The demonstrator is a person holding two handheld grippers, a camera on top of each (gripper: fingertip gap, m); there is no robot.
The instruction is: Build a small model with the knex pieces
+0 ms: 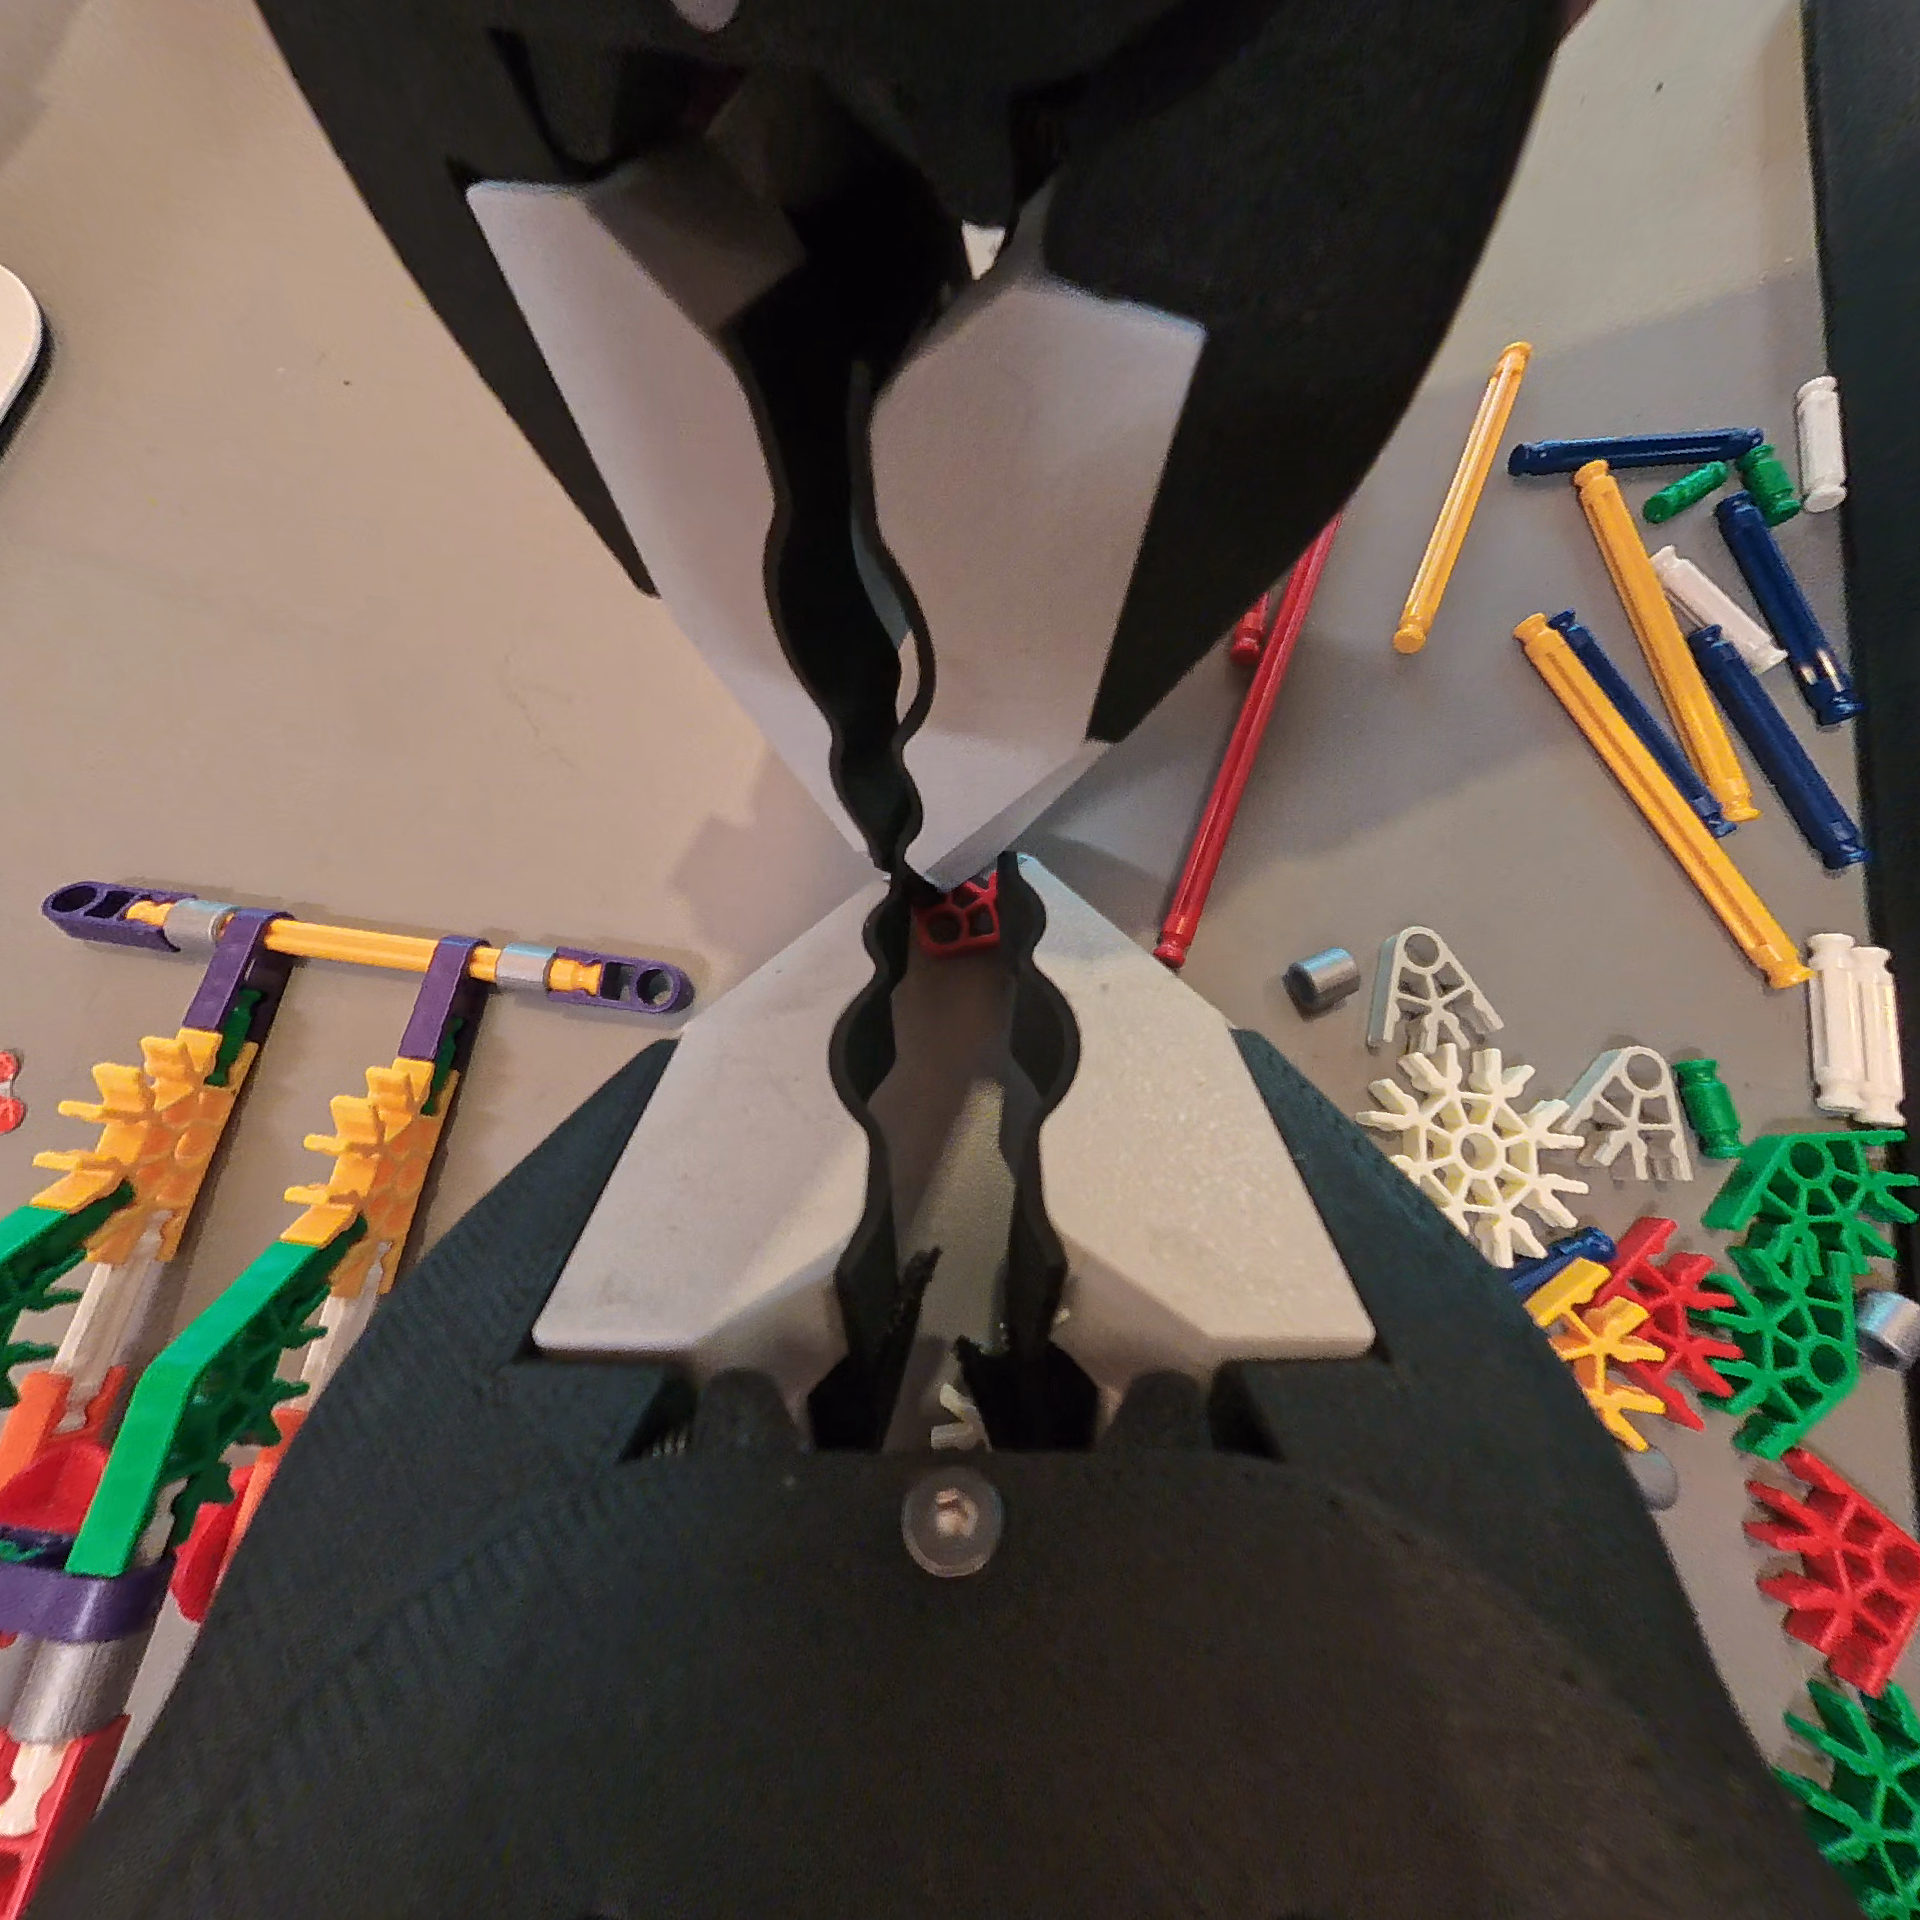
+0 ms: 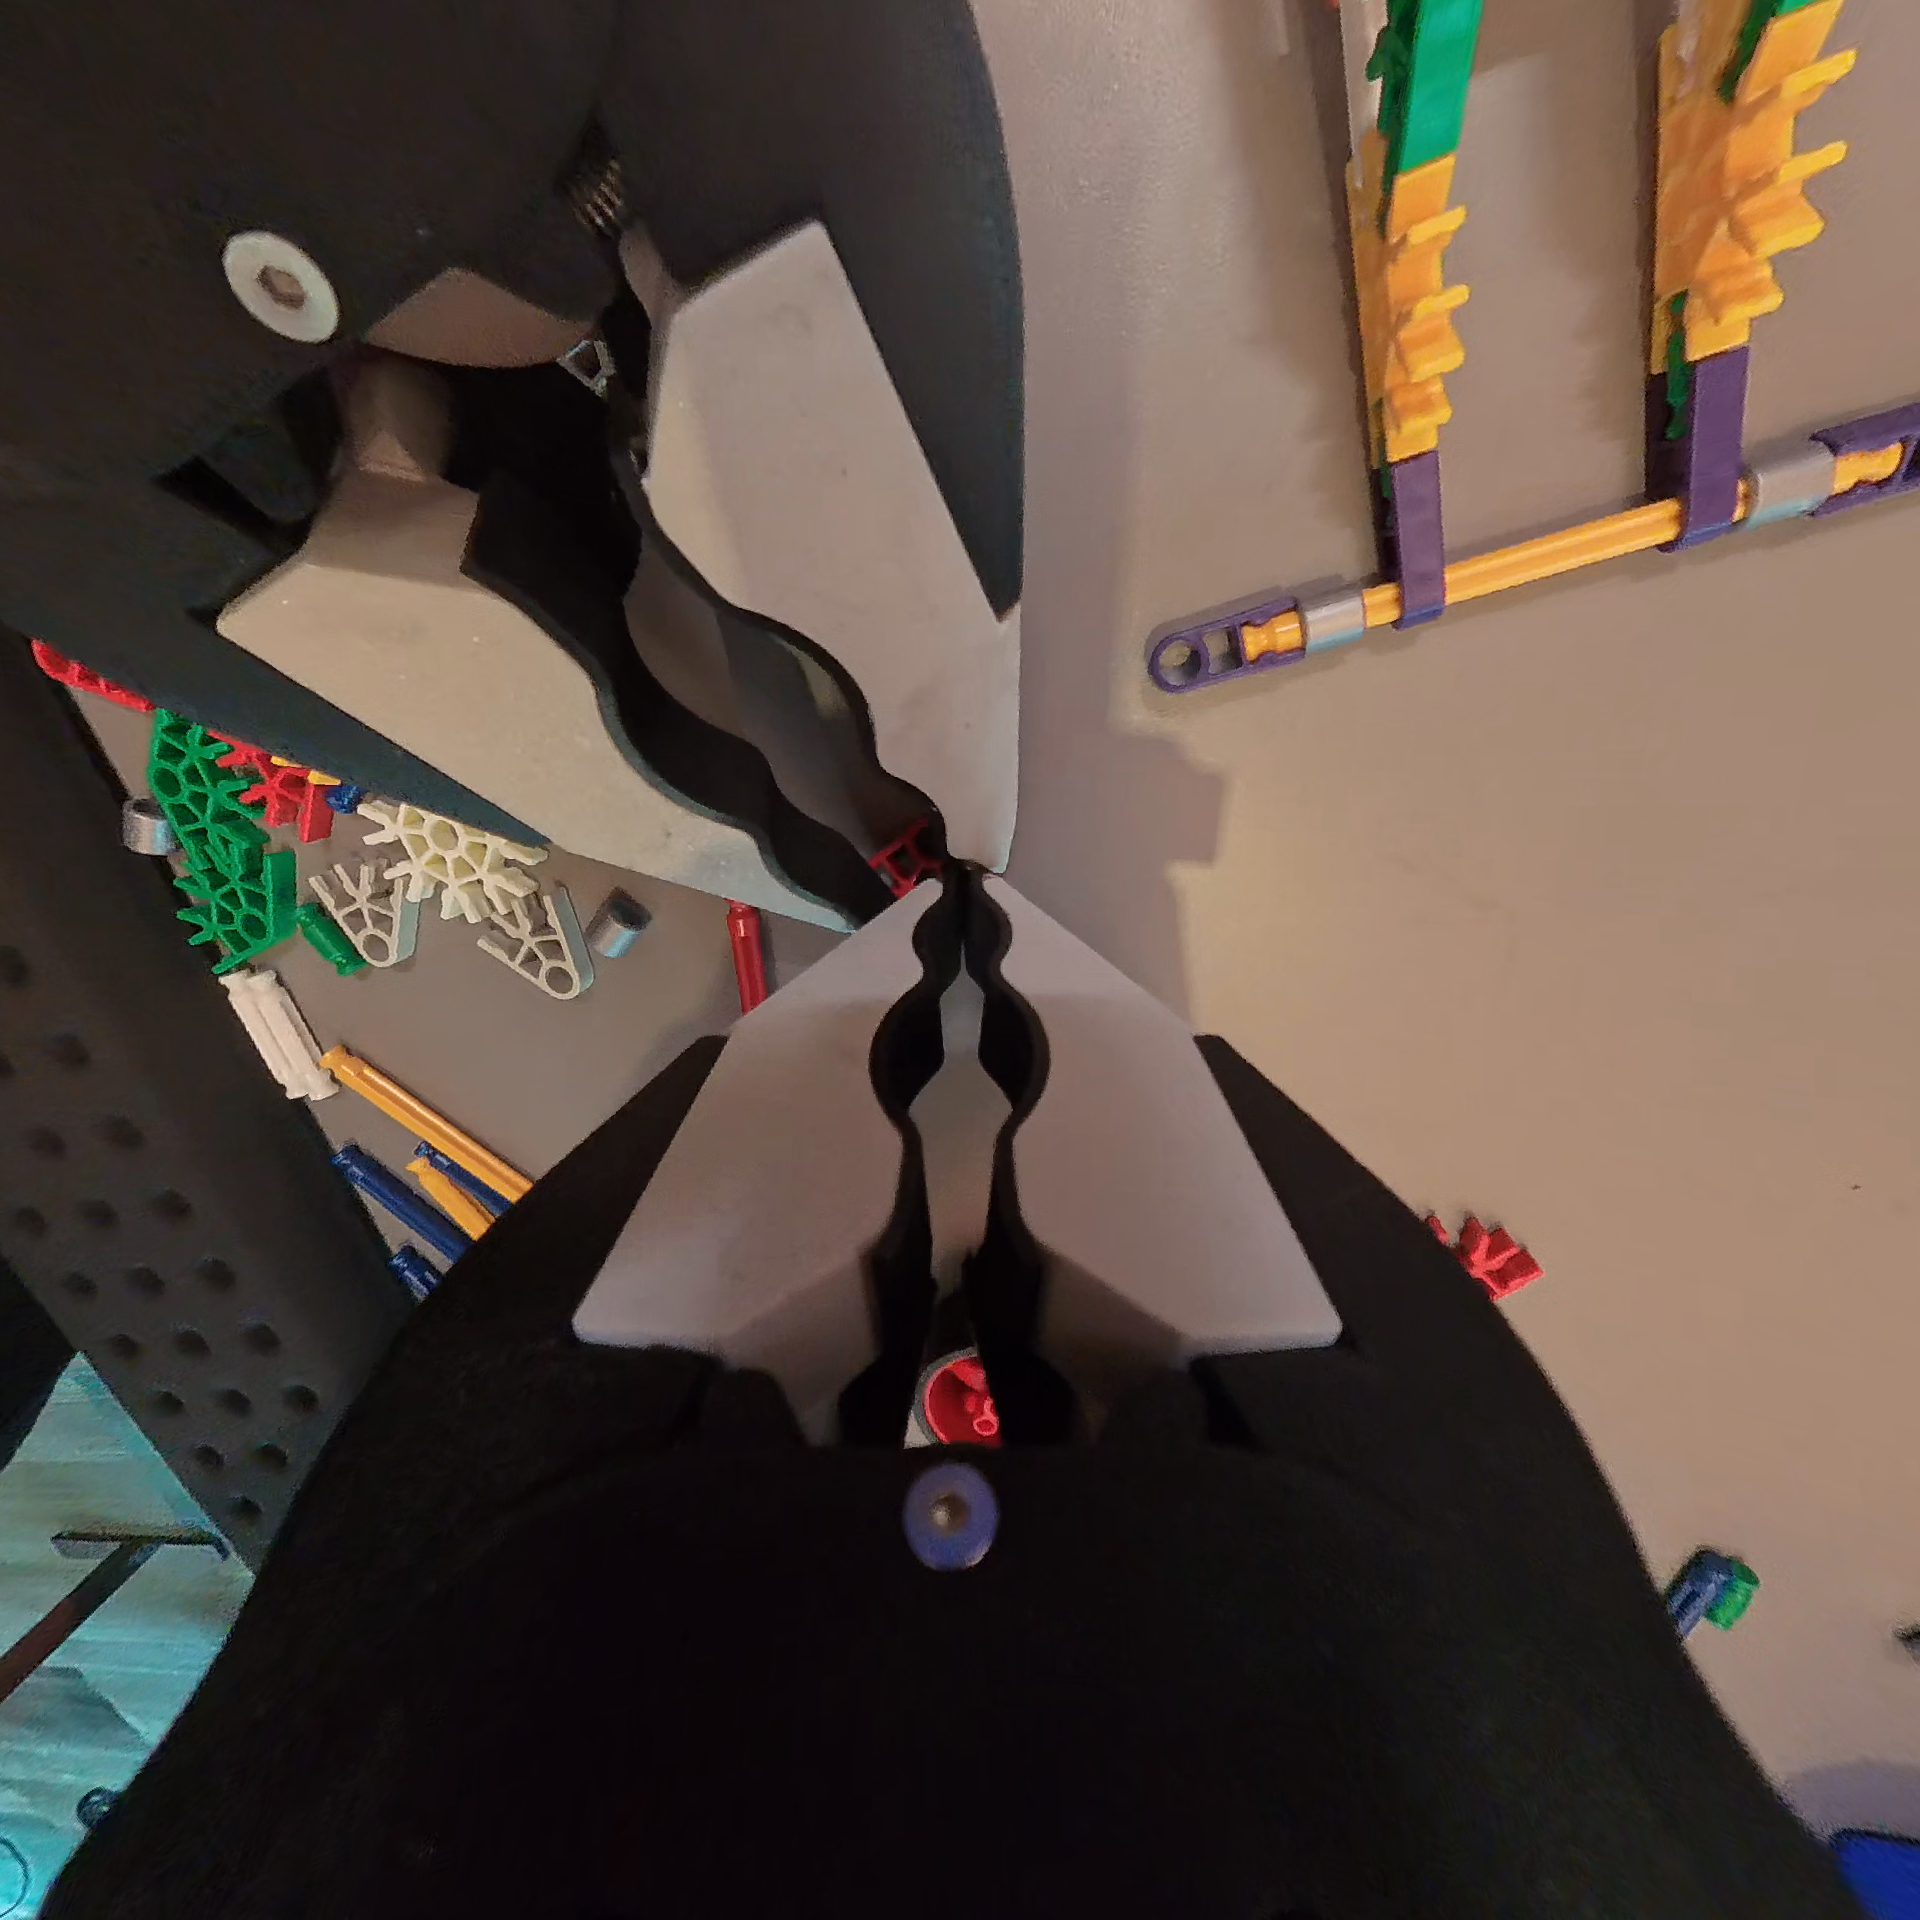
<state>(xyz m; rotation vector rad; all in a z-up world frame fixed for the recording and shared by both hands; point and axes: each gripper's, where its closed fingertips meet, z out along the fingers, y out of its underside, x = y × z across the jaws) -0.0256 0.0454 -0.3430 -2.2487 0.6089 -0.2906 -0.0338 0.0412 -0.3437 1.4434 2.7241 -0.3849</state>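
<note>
My left gripper is shut on a small red connector, pinching it between its fingertips just above the grey table. My right gripper comes in from the far side with its jaws shut, and its tip touches the connector's upper left corner. In the right wrist view my right gripper is shut tip to tip against the left gripper. The red connector shows just beyond its tips. I cannot tell whether the right gripper pinches the connector's edge.
A built model with a yellow rod and purple clips lies to the left. A long red rod, loose yellow and blue rods, a white snowflake connector and green connectors lie to the right. Another red connector lies apart. The tips of both grippers are at nearly the same place.
</note>
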